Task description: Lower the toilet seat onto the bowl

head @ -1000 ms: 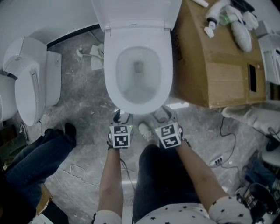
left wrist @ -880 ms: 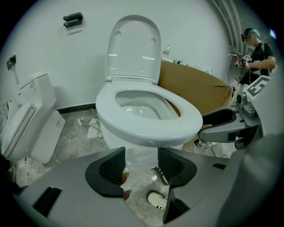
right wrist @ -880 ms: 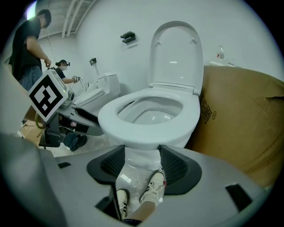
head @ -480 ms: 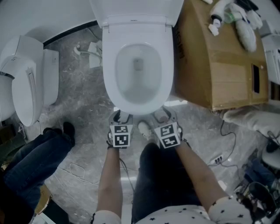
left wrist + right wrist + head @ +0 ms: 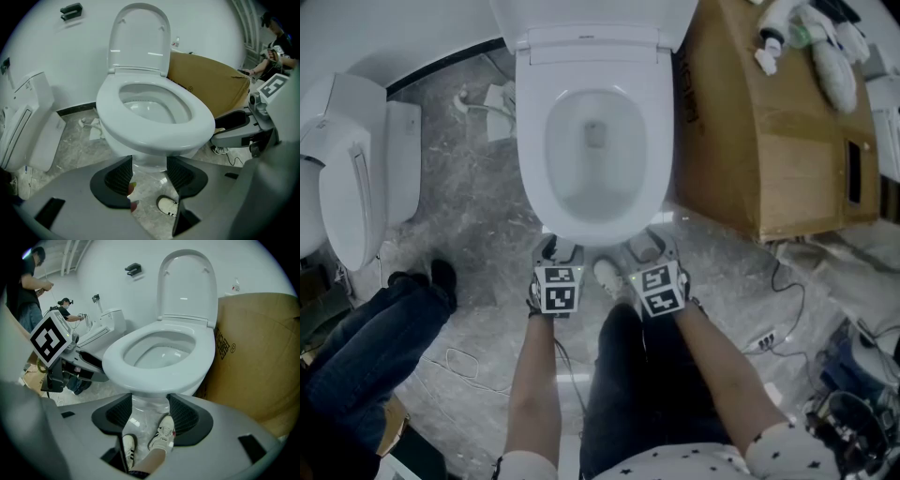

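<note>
Grey marbled floor, white wall behind. White toilet seat already down, flat on bowl; same read in left gripper view and right gripper view. Lid upright against wall. Pedestal straight ahead of both cameras. Cardboard box tight against toilet's right side, white bottles lying on top. Second white toilet on floor well off to the left, lid shut. Bystander's legs in jeans at lower left, black shoe near that second toilet. Loose cables on floor, power strip at right. left gripper low, just in front of bowl's front edge, pointing steeply down; jaws wide apart, nothing clamped, only pedestal and floor showing between the pads. right gripper beside it at about the same height, also just short of the front edge; jaws apart, holding nothing, pedestal and wearer's white shoes visible through the gap. One white shoe between the two grippers in head view. Marker cubes facing up at camera. Neither gripper touching seat or bowl.
</note>
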`<state>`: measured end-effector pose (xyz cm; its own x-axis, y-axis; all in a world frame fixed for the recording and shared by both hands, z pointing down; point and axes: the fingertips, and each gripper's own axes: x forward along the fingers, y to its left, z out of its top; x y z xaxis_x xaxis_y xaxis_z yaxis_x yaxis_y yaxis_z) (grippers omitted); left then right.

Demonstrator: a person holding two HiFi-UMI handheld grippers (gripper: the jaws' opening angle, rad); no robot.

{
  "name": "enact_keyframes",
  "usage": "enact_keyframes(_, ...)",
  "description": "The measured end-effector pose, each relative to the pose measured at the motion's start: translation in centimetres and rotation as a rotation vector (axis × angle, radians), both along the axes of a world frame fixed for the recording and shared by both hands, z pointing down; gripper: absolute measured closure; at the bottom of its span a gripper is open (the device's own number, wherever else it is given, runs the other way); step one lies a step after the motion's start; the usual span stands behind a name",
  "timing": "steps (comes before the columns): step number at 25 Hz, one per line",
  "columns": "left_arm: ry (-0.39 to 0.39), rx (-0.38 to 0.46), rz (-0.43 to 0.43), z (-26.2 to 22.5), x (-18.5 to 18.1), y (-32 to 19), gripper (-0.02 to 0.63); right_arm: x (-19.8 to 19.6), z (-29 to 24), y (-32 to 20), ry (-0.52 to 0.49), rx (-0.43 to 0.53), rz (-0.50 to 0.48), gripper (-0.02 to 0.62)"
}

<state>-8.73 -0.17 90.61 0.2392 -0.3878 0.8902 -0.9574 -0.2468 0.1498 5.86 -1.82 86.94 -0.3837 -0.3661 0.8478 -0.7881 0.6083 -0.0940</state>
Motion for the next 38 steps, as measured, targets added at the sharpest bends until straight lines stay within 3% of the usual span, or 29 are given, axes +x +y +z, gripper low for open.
enact_keyframes(24, 0.005, -0.037, 0.018, 1.2, -0.2, 0.4, 0.374, 0.1, 1.4, 0.2, 0.018, -0.012, 0.023, 0.351)
enact_keyframes(38, 0.037, 0.028, -0.013, -3.7, 0.0, 0.1, 0.376, -1.4, -3.0, 1.0, -0.031, 0.034, 0.032, 0.353)
